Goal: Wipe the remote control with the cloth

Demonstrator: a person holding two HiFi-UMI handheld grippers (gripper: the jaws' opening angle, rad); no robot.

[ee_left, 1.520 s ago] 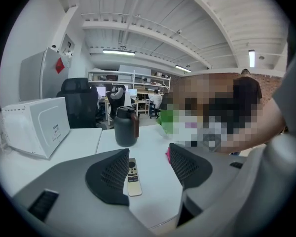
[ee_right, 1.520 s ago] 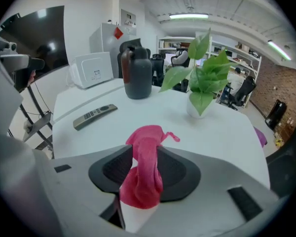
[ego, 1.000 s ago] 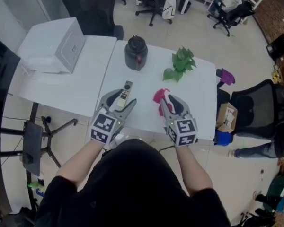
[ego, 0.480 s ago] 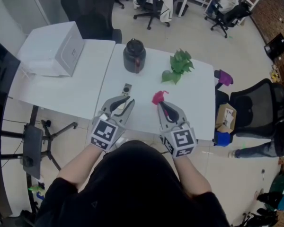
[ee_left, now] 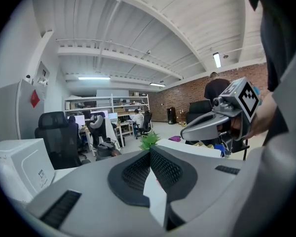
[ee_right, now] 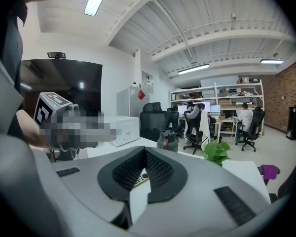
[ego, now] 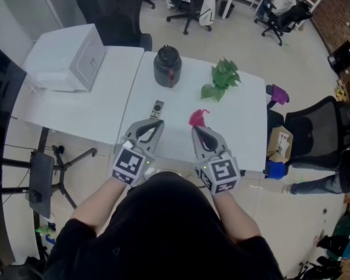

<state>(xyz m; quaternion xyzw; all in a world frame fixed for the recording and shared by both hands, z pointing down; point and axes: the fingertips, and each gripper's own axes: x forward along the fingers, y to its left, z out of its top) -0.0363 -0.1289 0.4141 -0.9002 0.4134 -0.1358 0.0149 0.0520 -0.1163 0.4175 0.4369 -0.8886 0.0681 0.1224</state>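
In the head view, both grippers had drawn back toward the near edge of the white table (ego: 239, 133). The left gripper (ego: 158, 123) sat clenched and empty just short of the remote control (ego: 156, 109), and the right gripper (ego: 194, 129) did likewise just short of the red cloth (ego: 198, 118). A second earlier their jaws had been spread over those two things. The left gripper view showed its jaws pressed together on nothing, with the tabletop beyond. The right gripper view showed the same, the remote control glimpsed past the tips. Neither item was picked up, so wiping had apparently not begun.
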